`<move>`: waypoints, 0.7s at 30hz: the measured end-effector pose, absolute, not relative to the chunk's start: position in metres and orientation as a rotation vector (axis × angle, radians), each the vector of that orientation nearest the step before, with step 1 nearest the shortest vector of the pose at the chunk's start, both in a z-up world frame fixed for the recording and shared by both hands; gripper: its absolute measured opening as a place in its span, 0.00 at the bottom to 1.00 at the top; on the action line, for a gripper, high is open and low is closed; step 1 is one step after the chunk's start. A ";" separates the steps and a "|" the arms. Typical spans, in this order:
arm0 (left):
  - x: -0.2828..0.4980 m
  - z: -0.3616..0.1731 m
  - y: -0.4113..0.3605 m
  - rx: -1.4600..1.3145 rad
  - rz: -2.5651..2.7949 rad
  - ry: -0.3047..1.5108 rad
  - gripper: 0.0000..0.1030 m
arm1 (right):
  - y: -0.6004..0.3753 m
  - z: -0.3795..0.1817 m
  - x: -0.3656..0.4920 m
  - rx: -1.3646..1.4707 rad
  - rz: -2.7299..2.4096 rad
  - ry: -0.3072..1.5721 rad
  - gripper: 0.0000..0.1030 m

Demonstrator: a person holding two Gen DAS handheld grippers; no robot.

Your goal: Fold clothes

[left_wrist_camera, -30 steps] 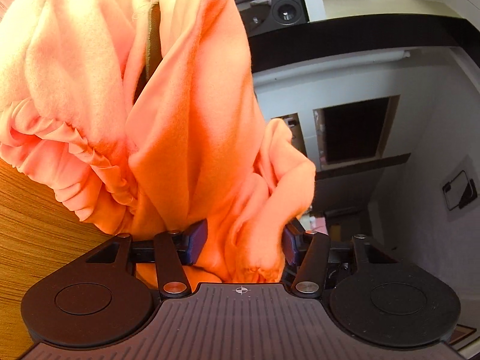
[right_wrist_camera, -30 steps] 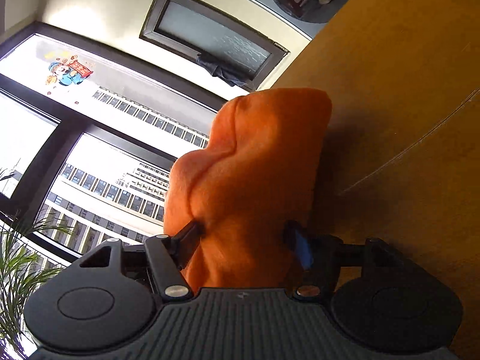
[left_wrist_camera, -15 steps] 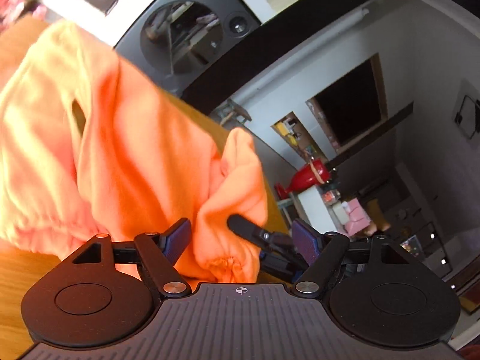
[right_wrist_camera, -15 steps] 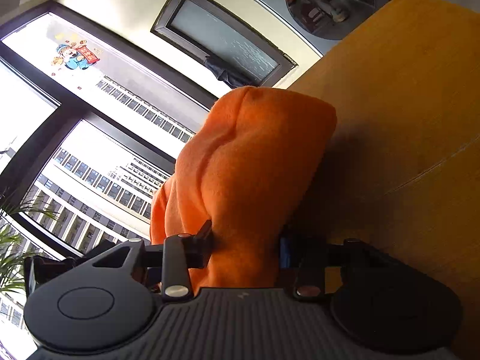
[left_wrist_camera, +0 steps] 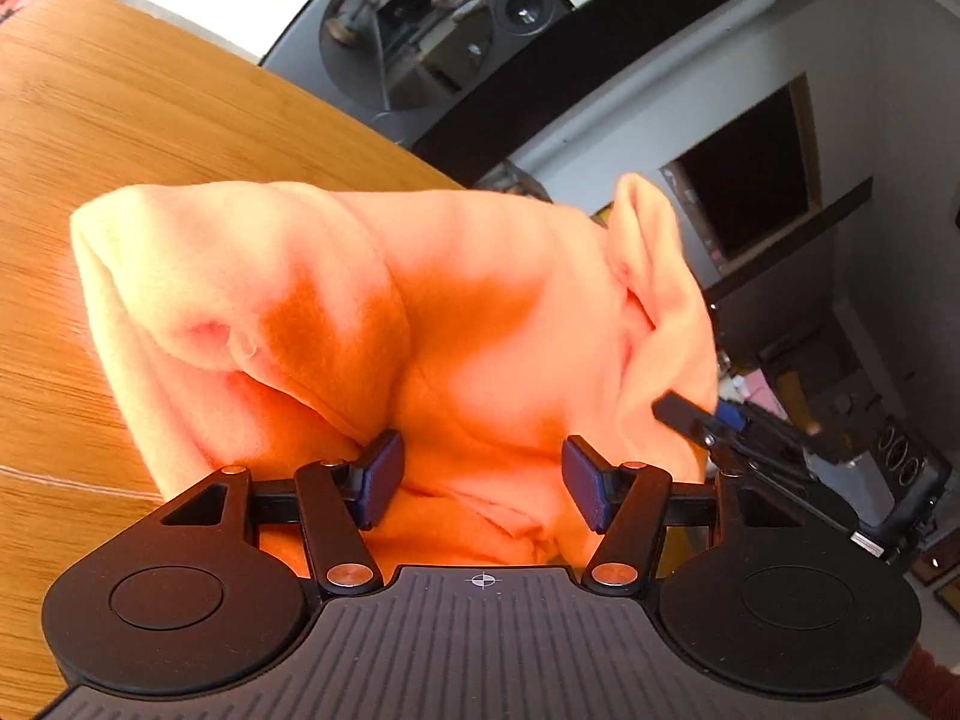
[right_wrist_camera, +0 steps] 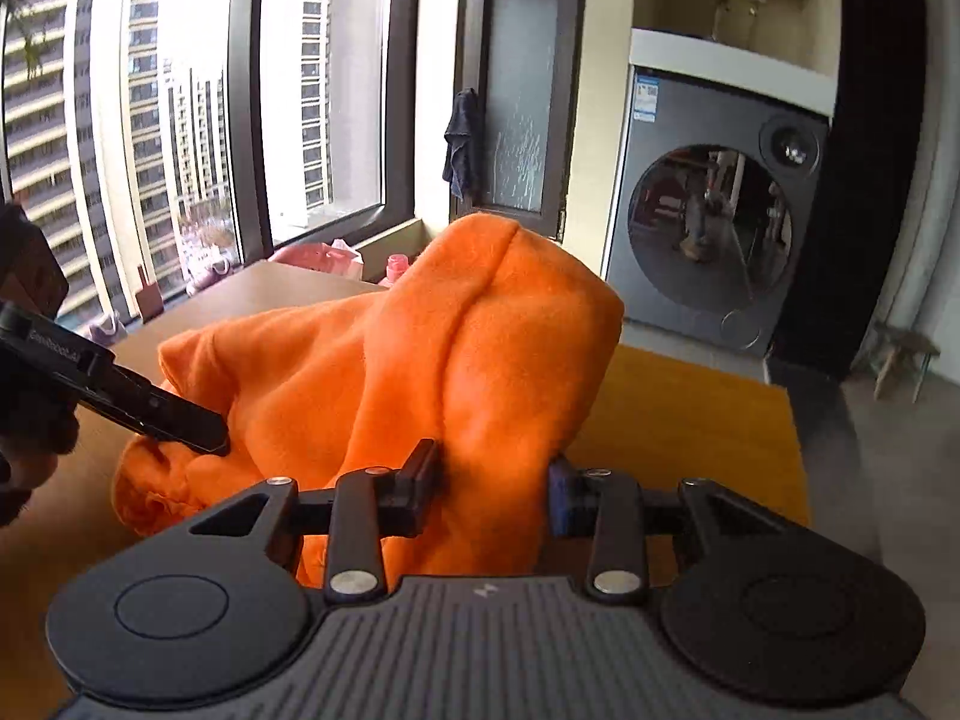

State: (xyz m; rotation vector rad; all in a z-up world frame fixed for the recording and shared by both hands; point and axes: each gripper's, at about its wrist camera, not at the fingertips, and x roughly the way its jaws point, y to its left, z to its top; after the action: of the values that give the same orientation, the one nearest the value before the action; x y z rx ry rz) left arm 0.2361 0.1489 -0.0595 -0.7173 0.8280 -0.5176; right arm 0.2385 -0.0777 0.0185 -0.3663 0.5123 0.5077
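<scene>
An orange fleece garment [left_wrist_camera: 480, 300] is bunched up above the wooden table [left_wrist_camera: 120, 120]. My left gripper [left_wrist_camera: 483, 483] is shut on a thick fold of it, blue pads pressing in from both sides. The right gripper's fingertip [left_wrist_camera: 678, 411] pokes into the cloth at the right edge of this view. In the right wrist view the same garment [right_wrist_camera: 450, 360] rises as a hump, and my right gripper [right_wrist_camera: 489, 489] grips it, its jaws still closing on the cloth. The left gripper's finger [right_wrist_camera: 180, 420] reaches into the garment's left side there.
A grey front-loading washing machine [right_wrist_camera: 720, 210] stands beyond the table's far edge [right_wrist_camera: 690, 372]. Large windows [right_wrist_camera: 150, 120] and a glass door [right_wrist_camera: 516, 102] lie behind. Pink bags [right_wrist_camera: 324, 255] sit near the window, and a small stool [right_wrist_camera: 900, 354] is at right.
The left jaws opened and then shut again on a fold of the garment. The right gripper rolled upright and rose, its jaws narrowing on the cloth. The garment now hangs between both.
</scene>
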 end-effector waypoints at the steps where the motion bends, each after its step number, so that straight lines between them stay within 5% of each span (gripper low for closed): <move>1: 0.235 -0.060 0.145 -0.730 -0.537 0.836 0.62 | -0.065 0.020 0.236 -0.446 0.515 0.483 0.34; 7: 0.221 -0.061 0.140 -0.777 -0.608 0.857 0.64 | -0.003 -0.010 0.208 -0.912 0.550 0.294 0.34; 12: 0.202 -0.010 0.165 -0.705 -0.569 0.686 0.70 | 0.024 -0.053 0.172 -1.250 0.545 0.096 0.34; 17: 0.213 0.024 0.157 -0.783 -0.674 0.570 0.83 | 0.034 -0.044 0.175 -1.198 0.579 0.130 0.34; 21: 0.260 -0.010 0.123 -0.933 -0.681 0.703 0.81 | 0.031 -0.033 0.180 -1.108 0.598 0.173 0.35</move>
State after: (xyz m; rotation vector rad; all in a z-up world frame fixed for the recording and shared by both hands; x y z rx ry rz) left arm 0.2599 0.1229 -0.0096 -0.9326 0.7027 -0.6813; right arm 0.1797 0.0307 -0.0332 -1.1079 0.1735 0.5981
